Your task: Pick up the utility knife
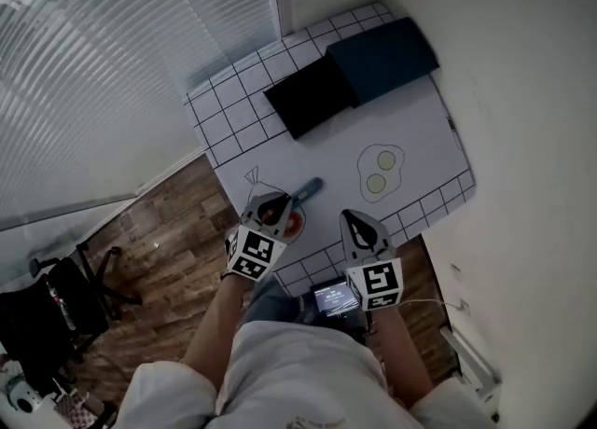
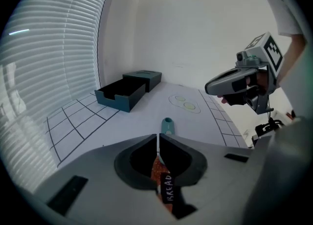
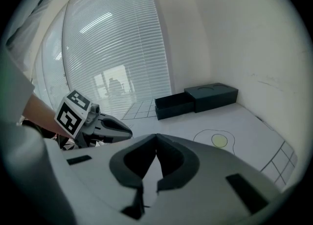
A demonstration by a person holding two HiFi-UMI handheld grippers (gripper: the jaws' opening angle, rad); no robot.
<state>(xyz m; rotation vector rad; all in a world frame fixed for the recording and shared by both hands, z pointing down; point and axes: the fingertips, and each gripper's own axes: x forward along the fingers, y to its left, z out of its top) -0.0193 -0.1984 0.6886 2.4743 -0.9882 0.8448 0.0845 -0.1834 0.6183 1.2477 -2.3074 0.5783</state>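
Note:
The utility knife [image 1: 308, 190] is a teal, slim tool lying on the white gridded mat [image 1: 410, 129] near the table's front edge. In the left gripper view the knife [image 2: 167, 125] lies just beyond my left gripper [image 2: 158, 137], whose jaws are shut with nothing between them. In the head view the left gripper [image 1: 270, 200] hovers just left of the knife's near end, above an orange picture labelled BREAD [image 2: 166, 187]. My right gripper [image 1: 355, 219] hangs to the knife's right, shut and empty [image 3: 156, 137].
A dark teal box with its drawer pulled out [image 1: 354, 77] stands at the mat's far end. A fried-egg drawing [image 1: 381, 172] is printed at the right. White walls close the right side, blinds the left. Wooden floor [image 1: 177, 231] lies below the table's left edge.

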